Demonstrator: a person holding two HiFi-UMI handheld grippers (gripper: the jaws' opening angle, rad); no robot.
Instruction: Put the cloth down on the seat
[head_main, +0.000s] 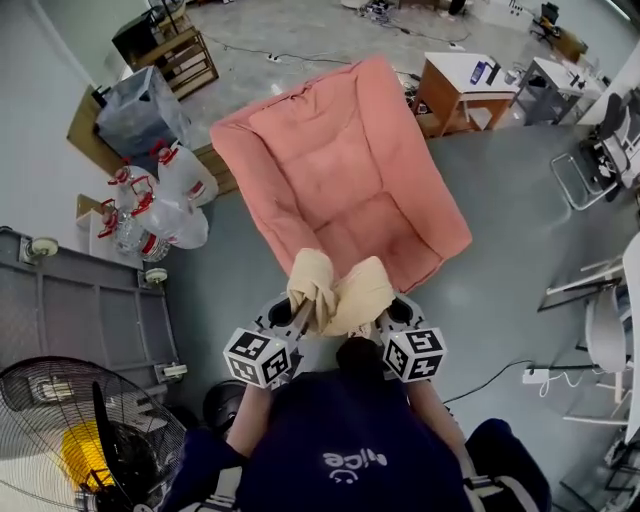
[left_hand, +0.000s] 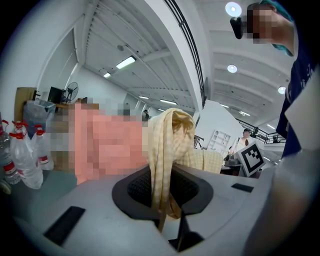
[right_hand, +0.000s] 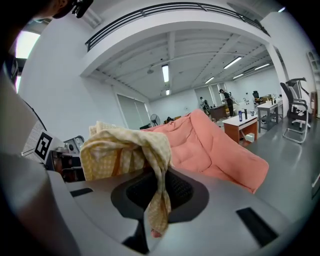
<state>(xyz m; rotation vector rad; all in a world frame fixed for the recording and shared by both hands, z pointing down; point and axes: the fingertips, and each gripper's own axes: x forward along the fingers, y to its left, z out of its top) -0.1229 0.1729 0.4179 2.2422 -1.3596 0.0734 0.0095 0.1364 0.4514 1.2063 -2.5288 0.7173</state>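
A yellow checked cloth (head_main: 338, 290) hangs bunched between my two grippers, just in front of the pink cushioned seat (head_main: 340, 170). My left gripper (head_main: 300, 322) is shut on the cloth's left end, and that end (left_hand: 167, 150) rises out of its jaws in the left gripper view. My right gripper (head_main: 382, 322) is shut on the cloth's other end (right_hand: 150, 160), which drapes down over its jaws. The seat (right_hand: 210, 145) lies ahead and to the right in the right gripper view, its front edge (head_main: 400, 270) close to the cloth. The cloth is clear of the seat.
Several large water bottles (head_main: 160, 205) stand on the floor left of the seat. A grey cabinet (head_main: 80, 310) and a black fan (head_main: 70, 430) are at the near left. A wooden desk (head_main: 462, 90) and office chairs (head_main: 600, 160) stand to the right.
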